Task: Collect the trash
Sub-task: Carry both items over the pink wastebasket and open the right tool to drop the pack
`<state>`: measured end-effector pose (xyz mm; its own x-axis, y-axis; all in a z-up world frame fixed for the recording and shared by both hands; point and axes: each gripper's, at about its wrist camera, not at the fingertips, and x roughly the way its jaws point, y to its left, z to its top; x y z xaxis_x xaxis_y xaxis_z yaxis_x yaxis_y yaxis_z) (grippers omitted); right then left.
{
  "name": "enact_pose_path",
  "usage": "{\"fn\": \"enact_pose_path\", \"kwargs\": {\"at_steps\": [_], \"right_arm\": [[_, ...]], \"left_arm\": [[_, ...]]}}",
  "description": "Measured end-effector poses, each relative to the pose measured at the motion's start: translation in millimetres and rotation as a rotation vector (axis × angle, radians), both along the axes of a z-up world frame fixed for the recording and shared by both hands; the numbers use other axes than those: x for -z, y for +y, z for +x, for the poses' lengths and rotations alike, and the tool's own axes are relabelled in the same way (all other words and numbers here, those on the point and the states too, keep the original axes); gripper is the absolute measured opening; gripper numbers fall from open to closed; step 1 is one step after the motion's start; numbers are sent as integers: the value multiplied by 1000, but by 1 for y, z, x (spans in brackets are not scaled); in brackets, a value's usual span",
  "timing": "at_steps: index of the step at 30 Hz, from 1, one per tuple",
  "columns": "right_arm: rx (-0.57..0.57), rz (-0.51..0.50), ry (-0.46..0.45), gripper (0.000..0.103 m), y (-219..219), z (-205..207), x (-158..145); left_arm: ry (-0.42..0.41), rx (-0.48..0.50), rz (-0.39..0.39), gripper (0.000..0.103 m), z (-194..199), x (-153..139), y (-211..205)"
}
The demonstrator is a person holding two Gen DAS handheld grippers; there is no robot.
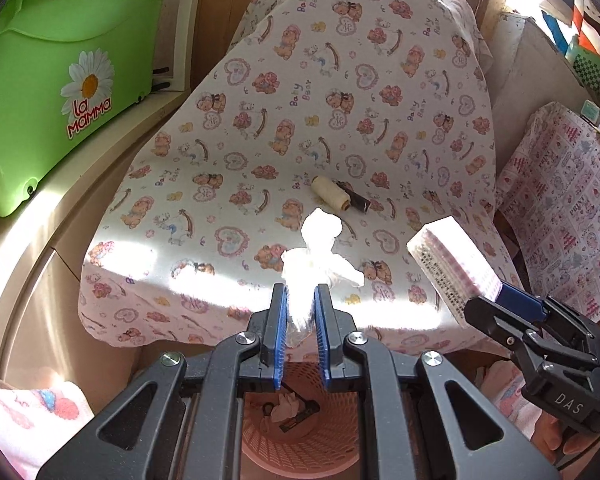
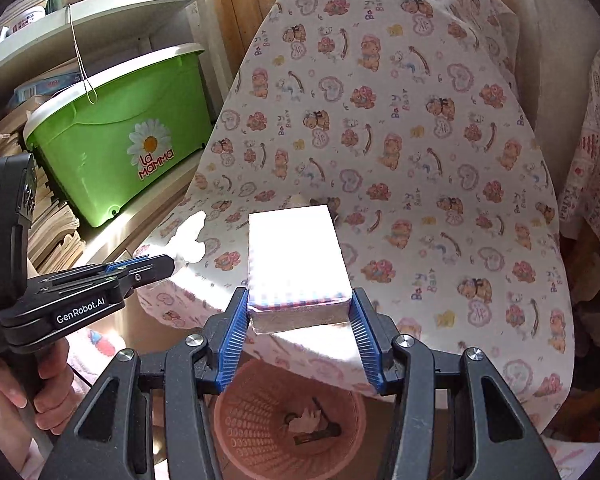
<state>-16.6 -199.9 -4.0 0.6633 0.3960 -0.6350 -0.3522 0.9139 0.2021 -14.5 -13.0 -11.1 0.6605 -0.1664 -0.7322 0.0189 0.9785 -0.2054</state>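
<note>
While angled down over basket (image 1: 300, 436) | left tool (image 1: 300, 308) clamps tissue (image 1: 312, 256) | right tool (image 2: 298, 312) clamps box (image 2: 296, 256)

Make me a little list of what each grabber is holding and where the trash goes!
left gripper: shut on crumpled white tissue
right gripper: shut on checkered packet
bin: pink basket below both grippers, some scraps already inside
still on the cloth: cream thread spool beside a dark wrapper
cloth: bear-print cover
nearby: green box
</note>
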Motion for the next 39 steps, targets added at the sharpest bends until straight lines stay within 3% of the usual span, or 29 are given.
{"fn": "enact_pose_path", "kwargs": {"at_steps": [4,8,11,19,30,35,39], "right_arm": [[-17,-7,46,52,2,-13,10],[-38,10,114,53,4,-22,22],[-69,2,197,53,9,-20,37],[-60,-74,303,53,18,-16,73],[-26,-61,602,53,21,3,151],[19,-142,630,53,26,12,182],[20,-183,676,53,30,14,207]], "left_arm": [[96,-10,-14,13,-8,17,4],[220,18,-88,13,-9,40,6],[258,24,-52,13,-8,49,0],[372,69,-27,13,-6,73,-15],[569,18,-2,13,13,134,-15],[673,10,-47,13,17,166,-16],[699,16,15,13,20,183,-23]]}}
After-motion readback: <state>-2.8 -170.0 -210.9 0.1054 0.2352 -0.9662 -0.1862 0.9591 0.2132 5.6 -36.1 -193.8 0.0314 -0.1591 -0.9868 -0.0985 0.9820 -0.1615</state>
